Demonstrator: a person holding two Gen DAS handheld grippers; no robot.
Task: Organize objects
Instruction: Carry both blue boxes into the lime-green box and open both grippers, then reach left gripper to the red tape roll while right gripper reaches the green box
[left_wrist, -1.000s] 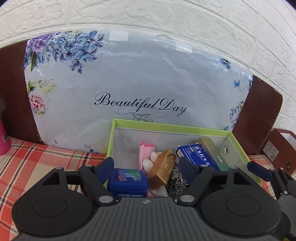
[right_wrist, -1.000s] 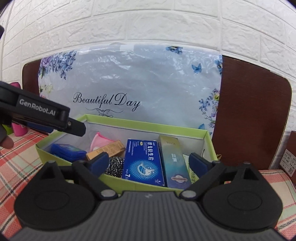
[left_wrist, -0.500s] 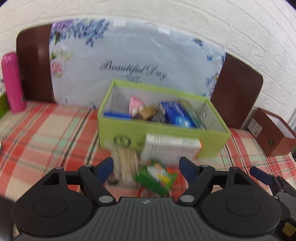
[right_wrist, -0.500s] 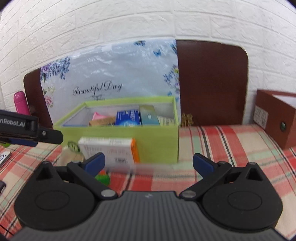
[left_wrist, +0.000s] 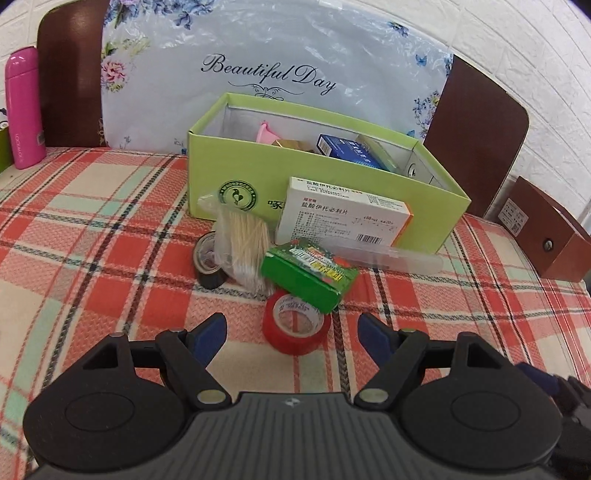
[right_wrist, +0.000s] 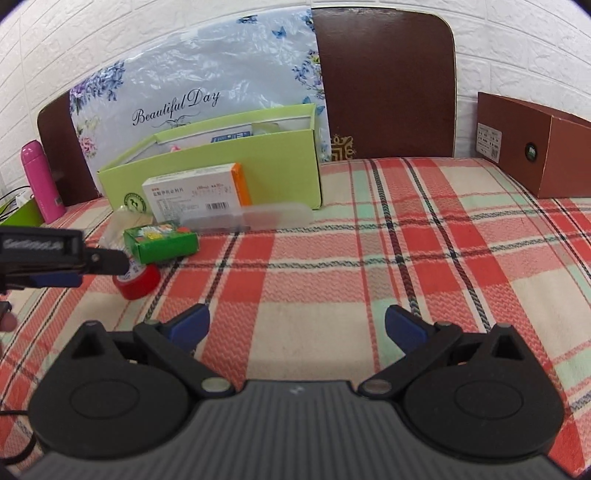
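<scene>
While both claws hang above the plaid-covered counter (right_wrist: 369, 258), neither holds anything. Left claw (left_wrist: 291, 328): jaws spread, with the red tape roll (left_wrist: 295, 323) lying on the cloth just beyond and between its fingertips, untouched. Right claw (right_wrist: 295, 325): jaws have just been opening and now stand wide apart over bare cloth, nothing between them. A green open box (left_wrist: 325, 184) stands at the back of the counter, holding a blue carton (left_wrist: 347, 149), a pink item and a gold-brown item. Loose items cluster against its front wall: a white-and-orange medicine box (left_wrist: 343, 214) leaning on the wall, a clear plastic case (left_wrist: 391, 256) lying before it, a small green box (left_wrist: 306, 277) resting partly on the red tape roll, a bag of toothpicks (left_wrist: 243, 240) and a black tape roll (left_wrist: 208, 264) beside it. Behind the green open box leans a floral "Beautiful Day" board (left_wrist: 266, 70). A pink bottle (left_wrist: 24, 107) stands at far left, a brown box (right_wrist: 532, 147) at far right.
</scene>
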